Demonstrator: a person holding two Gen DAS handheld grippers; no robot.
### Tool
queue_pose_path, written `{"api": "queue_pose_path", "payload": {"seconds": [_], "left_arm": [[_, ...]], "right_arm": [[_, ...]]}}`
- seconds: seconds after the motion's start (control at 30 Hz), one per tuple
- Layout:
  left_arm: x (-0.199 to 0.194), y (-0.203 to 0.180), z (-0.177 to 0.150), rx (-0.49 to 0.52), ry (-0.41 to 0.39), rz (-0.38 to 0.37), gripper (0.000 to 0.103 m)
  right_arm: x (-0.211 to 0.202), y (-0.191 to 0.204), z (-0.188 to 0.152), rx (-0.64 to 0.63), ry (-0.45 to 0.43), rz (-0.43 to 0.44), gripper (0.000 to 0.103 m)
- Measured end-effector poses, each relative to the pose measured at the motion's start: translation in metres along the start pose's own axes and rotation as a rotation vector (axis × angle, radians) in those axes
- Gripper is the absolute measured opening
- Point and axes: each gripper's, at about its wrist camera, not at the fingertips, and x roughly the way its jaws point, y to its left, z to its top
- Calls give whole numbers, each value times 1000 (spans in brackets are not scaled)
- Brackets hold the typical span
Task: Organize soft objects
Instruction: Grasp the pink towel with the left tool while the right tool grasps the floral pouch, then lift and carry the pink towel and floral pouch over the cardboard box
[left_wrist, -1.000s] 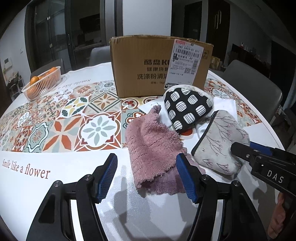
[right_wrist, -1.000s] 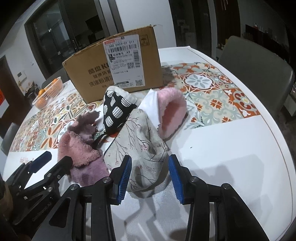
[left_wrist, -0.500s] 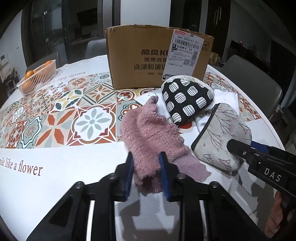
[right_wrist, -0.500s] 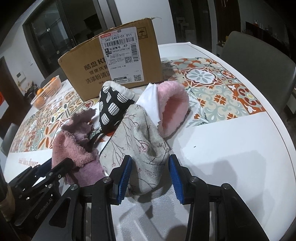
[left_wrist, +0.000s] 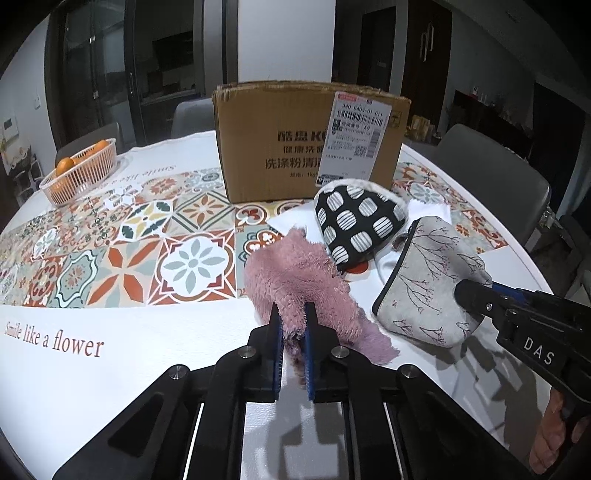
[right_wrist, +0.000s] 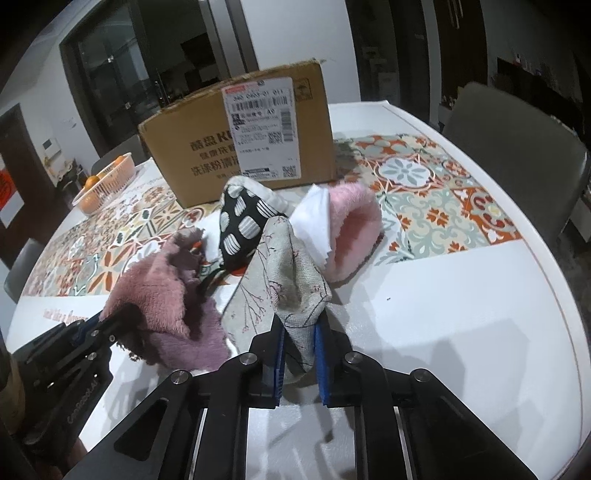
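Observation:
A mauve fuzzy cloth (left_wrist: 295, 273) lies on the white table front, and my left gripper (left_wrist: 291, 314) is shut on its near edge. To its right is a grey floral pouch (left_wrist: 421, 280). In the right wrist view my right gripper (right_wrist: 298, 332) has its jaws closing on that pouch (right_wrist: 291, 273); the blue pads press its near end and the fabric stands bunched up. Behind them lie a black pouch with white dots (right_wrist: 240, 225), a white cloth (right_wrist: 314, 221) and a pink fluffy piece (right_wrist: 354, 229).
A cardboard box (left_wrist: 295, 140) with a shipping label stands behind the pile. A basket of oranges (left_wrist: 77, 173) sits at the far left. The table (left_wrist: 110, 369) has a tile-patterned cloth, with its curved edge at the right. Grey chairs (left_wrist: 495, 173) stand around it.
The left jaws came together on the mauve cloth's near edge. The right jaws narrowed onto the floral pouch, which now stands squeezed and peaked between the pads.

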Motion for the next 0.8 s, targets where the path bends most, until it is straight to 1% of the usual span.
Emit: {"api": "queue_pose_path", "payload": {"seconds": [0.07,0.43,0.8], "left_arm": [[-6,0,2,1,-15,2,9],[-42,0,14,1,-121,4,9],[-65,-1,34,7,-214,-18,9]], "right_arm": [[-5,2,1,-4,-9,4,15],[-34,11,10,-21,-87,22,15],[-59,17,25,-25,-174,36,15]]}}
